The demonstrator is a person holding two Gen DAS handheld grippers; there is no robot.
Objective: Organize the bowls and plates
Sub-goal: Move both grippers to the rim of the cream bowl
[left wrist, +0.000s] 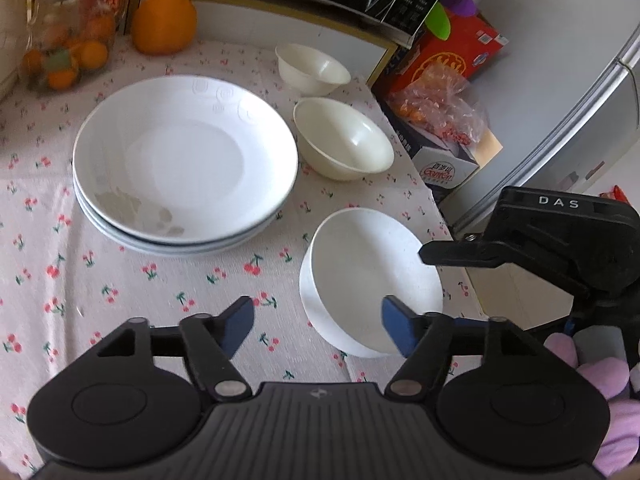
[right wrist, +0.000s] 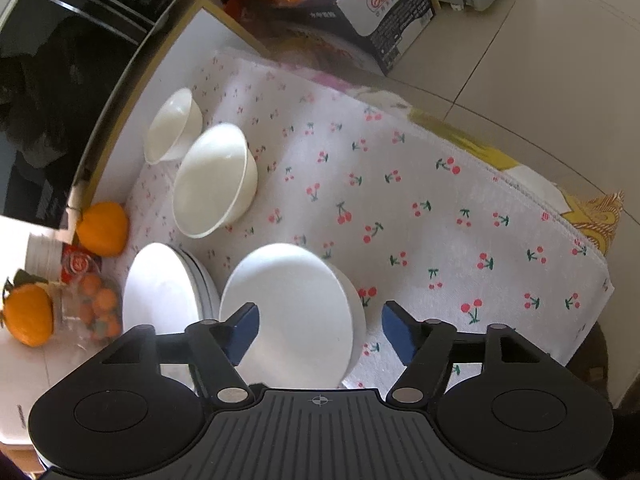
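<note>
A white bowl (left wrist: 372, 276) stands on the cherry-print cloth near the table's right edge. My left gripper (left wrist: 318, 326) is open just in front of it, the right blue pad (left wrist: 396, 330) overlapping its near rim. In the right wrist view the same bowl (right wrist: 296, 312) sits between the open fingers of my right gripper (right wrist: 320, 328), and neither pad presses on it. That gripper's black body (left wrist: 560, 240) reaches in from the right in the left wrist view. A stack of white plates (left wrist: 184, 160) (right wrist: 160, 288) lies to the left. Two cream bowls (left wrist: 344, 138) (left wrist: 312, 68) stand behind.
An orange fruit (left wrist: 164, 20) and a jar of small oranges (left wrist: 64, 52) stand at the back left. A black microwave (right wrist: 60, 80) runs along the back. Cardboard boxes (left wrist: 448, 160) sit on the floor past the table's right edge. A purple fuzzy sleeve (left wrist: 600, 380) is at lower right.
</note>
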